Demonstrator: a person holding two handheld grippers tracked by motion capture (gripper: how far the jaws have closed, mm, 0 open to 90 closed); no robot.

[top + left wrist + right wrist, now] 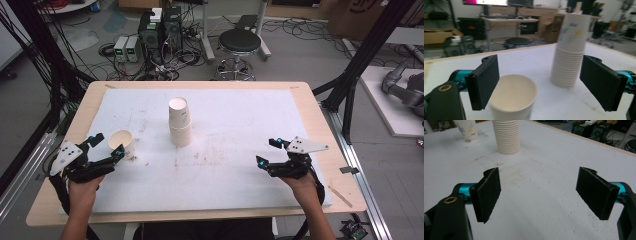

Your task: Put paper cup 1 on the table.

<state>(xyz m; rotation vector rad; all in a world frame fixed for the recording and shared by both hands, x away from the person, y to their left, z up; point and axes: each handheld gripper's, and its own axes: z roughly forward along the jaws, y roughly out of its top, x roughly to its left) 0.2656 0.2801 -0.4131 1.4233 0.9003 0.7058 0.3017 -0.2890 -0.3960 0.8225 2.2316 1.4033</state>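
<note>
L tongs (pixel 106 145) spread wide round the single cup (pixel 121 143), lined up to pinch it. R tongs (pixel 268 152) spread too, idle, well apart from the cup stack (pixel 179 122).

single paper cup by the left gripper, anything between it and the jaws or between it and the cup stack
Nothing visible. The single paper cup stands upright right at the open left gripper, one pad beside its rim in the left gripper view. Between it and the stack of paper cups lies only bare white table cover.
</note>
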